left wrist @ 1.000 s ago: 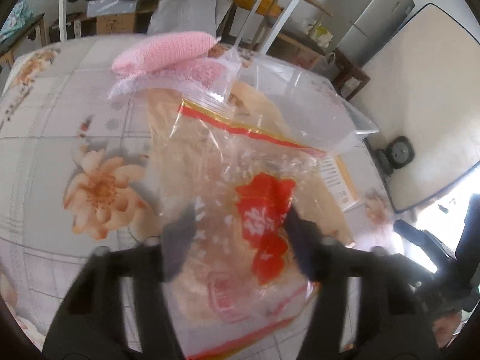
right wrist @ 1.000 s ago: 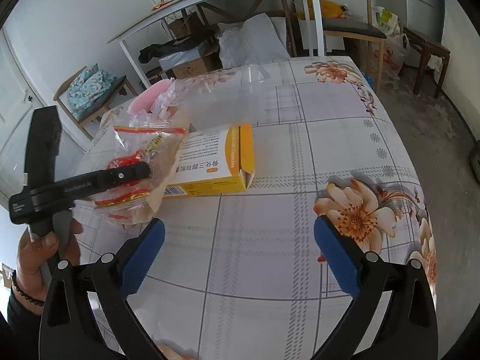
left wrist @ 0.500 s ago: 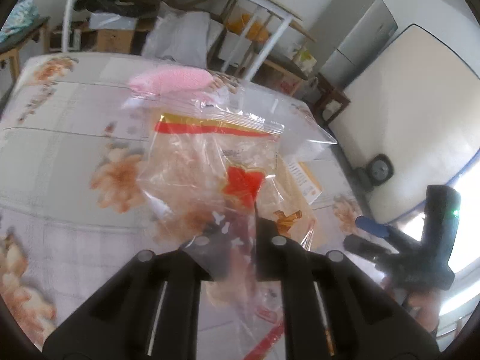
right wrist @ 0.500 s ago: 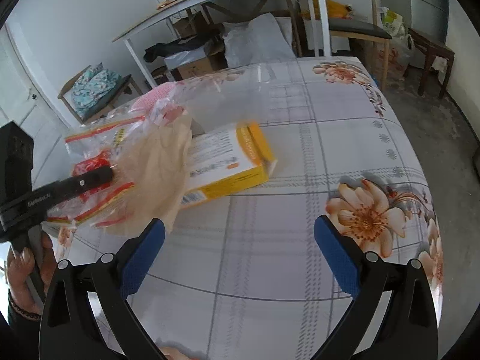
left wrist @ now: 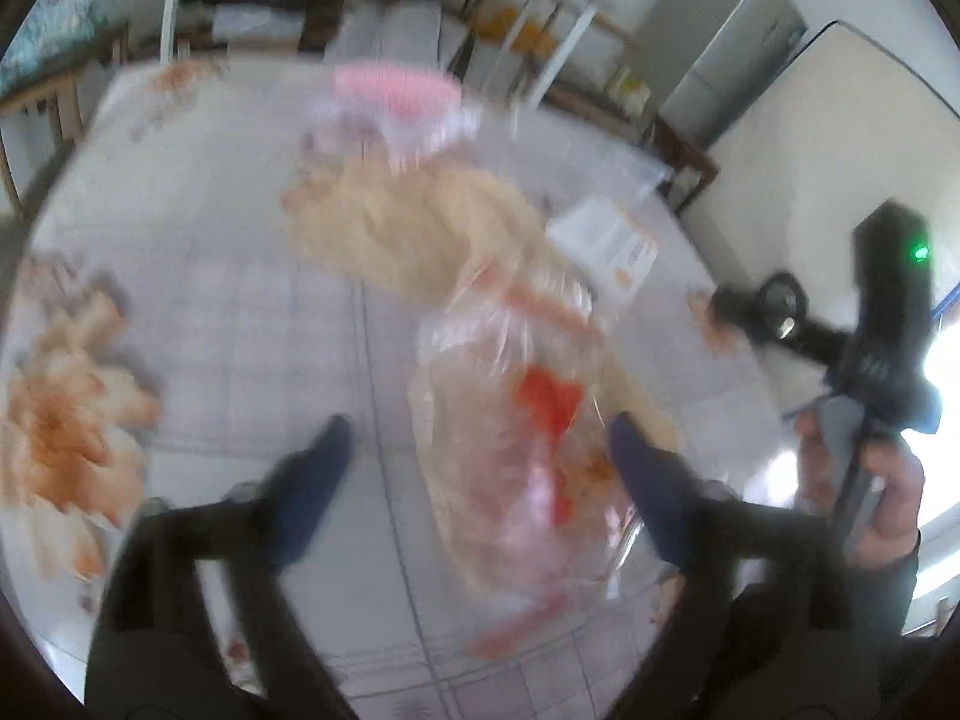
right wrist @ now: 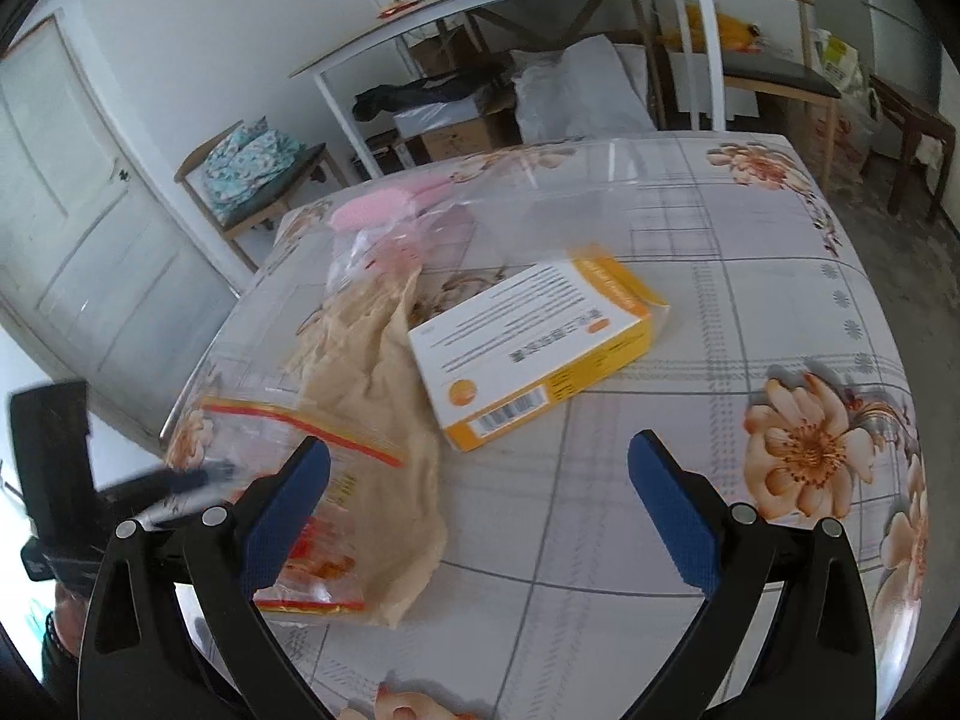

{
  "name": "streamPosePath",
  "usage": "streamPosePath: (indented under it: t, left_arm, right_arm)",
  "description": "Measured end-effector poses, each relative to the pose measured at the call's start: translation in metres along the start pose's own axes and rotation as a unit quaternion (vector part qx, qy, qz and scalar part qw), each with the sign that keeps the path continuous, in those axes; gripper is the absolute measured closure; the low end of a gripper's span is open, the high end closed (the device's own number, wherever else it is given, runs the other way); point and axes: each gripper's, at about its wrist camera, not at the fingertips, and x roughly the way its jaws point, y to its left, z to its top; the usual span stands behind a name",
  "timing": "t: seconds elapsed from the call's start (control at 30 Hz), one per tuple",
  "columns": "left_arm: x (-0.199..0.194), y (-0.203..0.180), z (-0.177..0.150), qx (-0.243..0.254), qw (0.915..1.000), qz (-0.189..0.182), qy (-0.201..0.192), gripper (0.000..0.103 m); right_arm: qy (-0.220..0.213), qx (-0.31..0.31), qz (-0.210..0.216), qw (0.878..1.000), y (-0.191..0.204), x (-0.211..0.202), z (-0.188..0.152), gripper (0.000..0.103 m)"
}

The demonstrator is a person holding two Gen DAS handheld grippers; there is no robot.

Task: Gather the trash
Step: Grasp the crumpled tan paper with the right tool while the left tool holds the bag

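A clear plastic bag with a red print [left wrist: 528, 438] lies crumpled on the flowered table, partly over a tan crumpled sheet [left wrist: 414, 234]. My left gripper [left wrist: 480, 426] hovers over the bag, jaws opening wide; the bag lies between them near the right finger, and the pads do not press it. The view is blurred. Near the right wrist view's lower left lie the bag [right wrist: 288, 480] and tan sheet [right wrist: 372, 396], just left of my right gripper [right wrist: 480, 450]. It stands open over bare tablecloth. Beyond lies a yellow and white box [right wrist: 534, 354].
A pink knitted piece [right wrist: 372, 210] and a big clear bag [right wrist: 570, 180] lie at the table's far side. The flowered table [right wrist: 780, 312] drops off at left and right. Behind stand a white desk [right wrist: 510, 6], chairs, cardboard boxes and a door [right wrist: 78, 228].
My left gripper shut on the red-printed bag, dragged it and the tan sheet toward the near left, then opened and let it go. The box turned. The right gripper barely shifted.
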Motion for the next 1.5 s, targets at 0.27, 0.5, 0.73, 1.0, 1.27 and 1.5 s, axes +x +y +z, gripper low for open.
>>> streamPosePath:
  t: [0.27,0.5,0.73,1.0,1.27,1.5]
  left_arm:
    - [0.023,-0.018,-0.004,0.052,0.9977,-0.001,0.043,0.060]
    - [0.025,-0.025,-0.010,0.066,0.9968,-0.004,0.046,0.102]
    - [-0.023,-0.012,-0.008,0.018,0.9989,-0.033,-0.028,0.102]
    - [-0.072,0.037,-0.016,-0.041,0.9936,0.030,-0.101,0.102]
    - [-0.102,0.088,-0.029,-0.091,0.9869,0.049,-0.124,0.102]
    - [-0.105,0.097,-0.029,-0.101,0.9859,0.030,-0.130,0.102]
  right_arm:
    - [0.000,-0.002,0.000,1.000,0.006,0.002,-0.001,0.006]
    - [0.002,0.002,-0.002,1.000,0.004,0.002,0.001,0.006]
    - [0.000,-0.016,0.012,1.000,0.016,0.001,0.000,0.006]
    - [-0.004,-0.130,0.009,0.991,0.093,0.022,0.000,0.006]
    - [0.047,-0.161,-0.009,0.986,0.124,0.077,0.001,0.006]
    - [0.081,-0.144,-0.046,0.985,0.115,0.106,-0.008,0.007]
